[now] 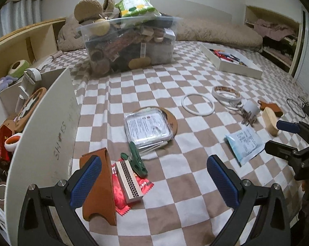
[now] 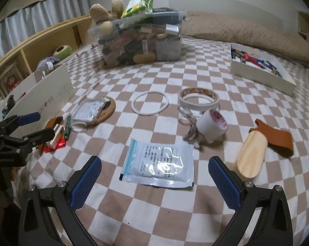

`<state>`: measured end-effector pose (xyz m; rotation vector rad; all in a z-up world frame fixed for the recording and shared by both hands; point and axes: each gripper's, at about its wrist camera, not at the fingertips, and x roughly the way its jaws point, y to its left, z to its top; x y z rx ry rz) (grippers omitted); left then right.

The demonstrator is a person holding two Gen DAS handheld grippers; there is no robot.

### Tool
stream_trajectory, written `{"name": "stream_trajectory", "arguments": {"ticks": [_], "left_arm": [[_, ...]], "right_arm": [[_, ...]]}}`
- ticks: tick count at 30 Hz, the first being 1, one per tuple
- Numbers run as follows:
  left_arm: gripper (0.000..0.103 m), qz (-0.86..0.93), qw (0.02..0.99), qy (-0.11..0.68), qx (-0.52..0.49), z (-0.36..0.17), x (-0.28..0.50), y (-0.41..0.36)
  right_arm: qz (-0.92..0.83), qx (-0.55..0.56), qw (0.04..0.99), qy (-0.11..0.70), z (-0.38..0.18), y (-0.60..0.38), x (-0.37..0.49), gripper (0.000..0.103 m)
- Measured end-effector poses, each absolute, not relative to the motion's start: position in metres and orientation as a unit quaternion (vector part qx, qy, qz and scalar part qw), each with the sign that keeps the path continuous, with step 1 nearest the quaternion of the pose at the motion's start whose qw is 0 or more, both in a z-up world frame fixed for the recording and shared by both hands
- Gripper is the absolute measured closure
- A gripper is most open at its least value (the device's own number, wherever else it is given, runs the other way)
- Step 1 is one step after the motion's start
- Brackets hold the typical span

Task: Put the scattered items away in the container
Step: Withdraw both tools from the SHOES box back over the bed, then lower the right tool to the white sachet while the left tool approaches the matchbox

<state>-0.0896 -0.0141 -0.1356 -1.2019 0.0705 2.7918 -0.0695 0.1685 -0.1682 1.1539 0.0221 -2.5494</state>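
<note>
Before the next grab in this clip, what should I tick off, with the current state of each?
1. Left gripper jaws apart and holding nothing: ok.
2. Right gripper jaws apart and holding nothing: ok.
3. Pale blue plastic sachet with printed text lies flat between the right fingers' lines, nothing on top of it: ok.
4. Silver-sided matchbox free to lift: not ok, the green plastic clip appears to touch its far end and a red foil packet lies under it.
5. White open-topped cardboard box has spare room: cannot tell, only part of the inside shows.
6. Light wooden oval block clear of the right finger: cannot tell.
</note>
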Motion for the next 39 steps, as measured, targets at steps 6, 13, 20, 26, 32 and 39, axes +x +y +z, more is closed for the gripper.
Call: {"name": "stream_trajectory", "arguments": {"ticks": [6, 13, 20, 26, 32, 39], "left_arm": [[0.000, 0.907, 0.044, 0.036, -0.418, -0.149, -0.093, -0.015], [0.000, 0.890, 0.046, 0.031, -0.453, -0.165, -0.096, -0.018], [0.000, 0.885, 0.039, 0.010, -0.464, -0.171, -0.095, -0.026], [0.000, 0.887, 0.053, -0.010, -0.459, -0.169, -0.095, -0.032], [0.000, 0.885, 0.071, -0.044, -0.458, -0.166, -0.099, -0.041], [0.002, 0.883, 0.080, -0.051, -0.459, -0.169, -0.100, -0.045]], "right_arm": [[-0.890, 0.422, 0.171, 0.008, -0.184, 0.167, -0.071, 0.000], [-0.887, 0.432, 0.164, 0.009, -0.192, 0.162, -0.080, 0.000], [-0.877, 0.457, 0.148, 0.016, -0.203, 0.150, -0.100, 0.000], [-0.871, 0.475, 0.123, 0.038, -0.215, 0.142, -0.114, 0.000], [-0.870, 0.477, 0.116, 0.036, -0.217, 0.144, -0.115, 0.000], [-0.880, 0.469, 0.075, 0.033, -0.216, 0.152, -0.115, 0.000]]}}
